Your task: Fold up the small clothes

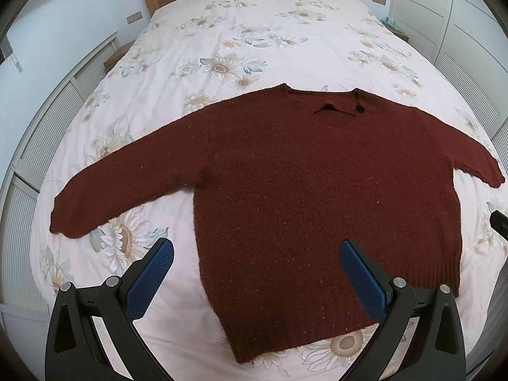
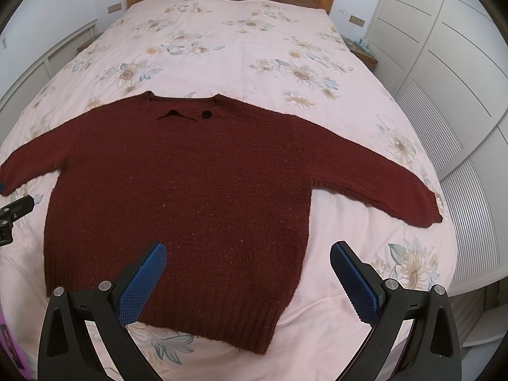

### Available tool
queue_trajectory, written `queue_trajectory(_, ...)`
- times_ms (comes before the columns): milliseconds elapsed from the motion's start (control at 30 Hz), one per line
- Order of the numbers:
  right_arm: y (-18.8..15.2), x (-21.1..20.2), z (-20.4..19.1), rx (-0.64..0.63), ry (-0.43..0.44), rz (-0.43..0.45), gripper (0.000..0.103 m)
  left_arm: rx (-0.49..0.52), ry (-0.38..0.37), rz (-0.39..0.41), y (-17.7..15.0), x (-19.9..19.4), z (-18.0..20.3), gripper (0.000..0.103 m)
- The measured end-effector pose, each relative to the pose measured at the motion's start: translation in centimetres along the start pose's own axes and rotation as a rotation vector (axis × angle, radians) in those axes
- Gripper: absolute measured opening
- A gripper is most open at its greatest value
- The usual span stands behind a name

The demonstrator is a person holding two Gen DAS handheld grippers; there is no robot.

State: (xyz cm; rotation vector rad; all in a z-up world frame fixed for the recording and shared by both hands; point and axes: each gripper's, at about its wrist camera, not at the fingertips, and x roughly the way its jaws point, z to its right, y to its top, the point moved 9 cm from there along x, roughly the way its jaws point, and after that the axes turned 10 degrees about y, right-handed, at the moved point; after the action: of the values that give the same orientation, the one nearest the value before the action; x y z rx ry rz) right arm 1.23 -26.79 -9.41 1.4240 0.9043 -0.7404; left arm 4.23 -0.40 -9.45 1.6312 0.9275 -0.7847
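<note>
The left hand-held gripper hangs level at the near edge, its jaws spread wide, blue pads facing each other and holding nothing. The right hand-held gripper matches it: jaws wide apart, blue pads bare, pointing to the far side.

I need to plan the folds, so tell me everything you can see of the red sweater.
The sweater is dark red, fuzzy knit with pale flecks, ribbed at hem and cuffs. It lies flat and unfolded on the floral bedspread, neckline toward the headboard, both long sleeves spread outward. A dark button sits at the collar beside a small opening. Neither gripper touches it; both hover open above the hem.
</note>
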Motion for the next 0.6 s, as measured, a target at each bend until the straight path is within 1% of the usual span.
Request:
queue_trajectory(367, 0.2, 1.0, 0.4, 0.011, 0.006, -0.008, 0.103, 0.01, -0.001, -0.007, 0.1, 0.4, 0.1, 0.102)
queue_trajectory(500, 0.4, 2.0, 1.8, 0.038, 0.007, -0.01, 0.103, 0.02, -0.003, -0.019, 0.3, 1.1, 0.3, 0.102)
queue_trajectory(600, 0.8, 2.6, 3.6, 0.061, 0.003, 0.0, 0.103, 0.034, -0.006, -0.022, 0.8, 1.6, 0.6, 0.102)
